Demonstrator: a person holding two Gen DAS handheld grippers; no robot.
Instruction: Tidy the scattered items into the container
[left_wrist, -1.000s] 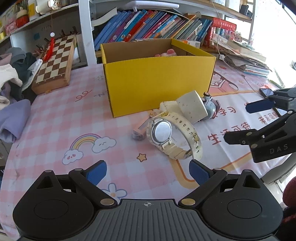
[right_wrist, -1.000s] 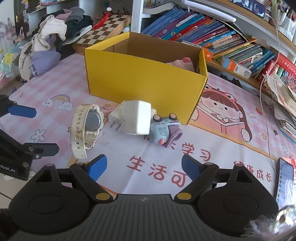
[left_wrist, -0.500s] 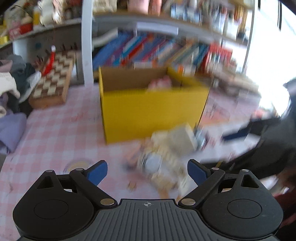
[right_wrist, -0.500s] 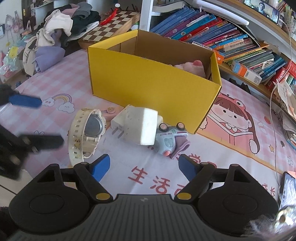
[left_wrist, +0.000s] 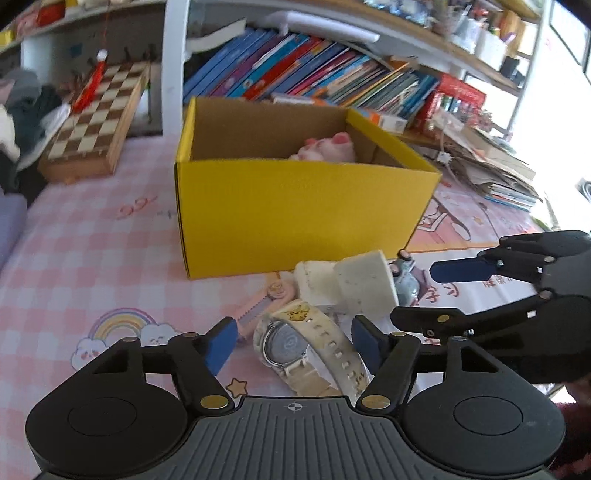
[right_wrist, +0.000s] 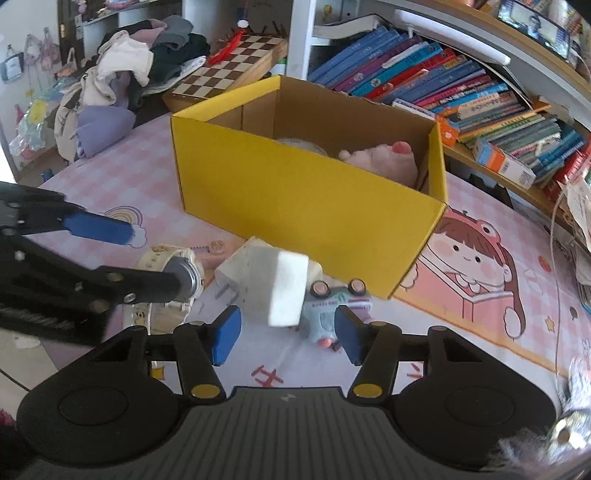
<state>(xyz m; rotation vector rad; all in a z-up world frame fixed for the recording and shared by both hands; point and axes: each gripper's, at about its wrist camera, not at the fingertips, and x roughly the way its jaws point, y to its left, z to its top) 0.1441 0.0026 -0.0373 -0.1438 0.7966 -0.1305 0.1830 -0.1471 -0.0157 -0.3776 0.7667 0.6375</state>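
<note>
We hold both tongs spread, with nothing pinched. The left gripper (left_wrist: 291, 345) stands over the watch (left_wrist: 306, 345), one pad on each side of it, and the right gripper (right_wrist: 282, 330) stands just before the charger (right_wrist: 267, 282) and the toy car (right_wrist: 332, 308). All these lie on the cloth close before the yellow box (left_wrist: 295, 210), together with a small pink comb (left_wrist: 264, 304); a pink plush (right_wrist: 384, 160) is already inside the box.

To do this step well, we think the left pads must come lower and close across the watch case, not on the soft strap, which can slip. The two tools are near each other, so we should close one at a time.

In the left view the strap runs from upper left to lower right, and the round case faces up toward us. The charger lies on its side with its prongs pointing to the left in the right view.
</note>
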